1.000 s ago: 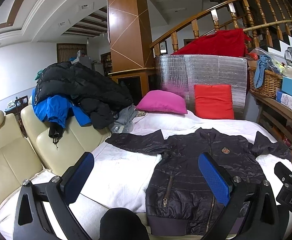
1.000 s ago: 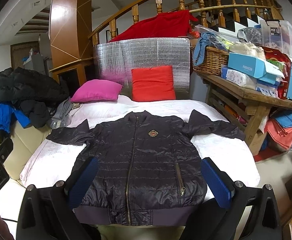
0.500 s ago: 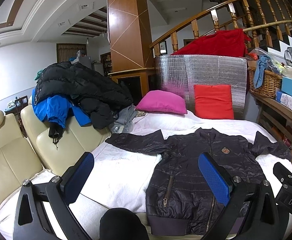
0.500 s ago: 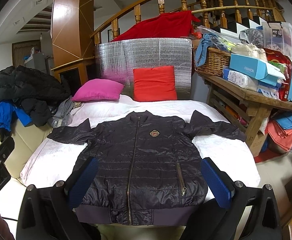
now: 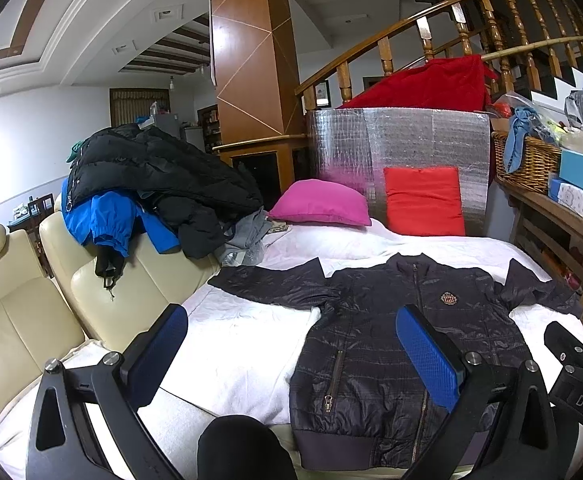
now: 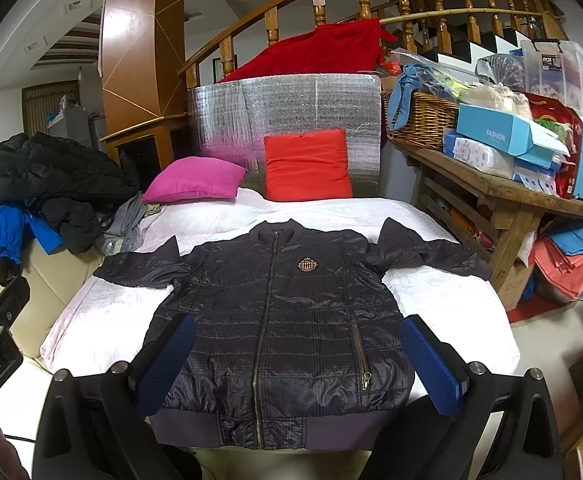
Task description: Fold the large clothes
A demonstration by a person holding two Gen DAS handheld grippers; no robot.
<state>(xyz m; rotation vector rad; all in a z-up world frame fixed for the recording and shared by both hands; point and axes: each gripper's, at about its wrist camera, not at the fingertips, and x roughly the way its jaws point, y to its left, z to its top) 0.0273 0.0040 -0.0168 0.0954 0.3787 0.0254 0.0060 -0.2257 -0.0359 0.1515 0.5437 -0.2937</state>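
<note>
White sheet (image 5: 251, 344) lies bare on both sides of the jacket (image 6: 275, 320), so there is room to reach in there. The pile of coats (image 5: 147, 184) on the cream sofa (image 5: 19, 320) crowds the left side. The wooden table (image 6: 503, 196) stands close on the right. The pink pillow (image 6: 195, 180) and red pillow (image 6: 307, 164) block the far end.

- The right claw (image 6: 297, 364) has crept forward and a touch to the right, so the dark jacket (image 6: 275, 312) lies a little nearer and lower beneath it than a second ago.
- The left claw (image 5: 291, 356) has barely drifted; from it, the edge of the right claw's body (image 5: 575, 376) sits slightly further left.
</note>
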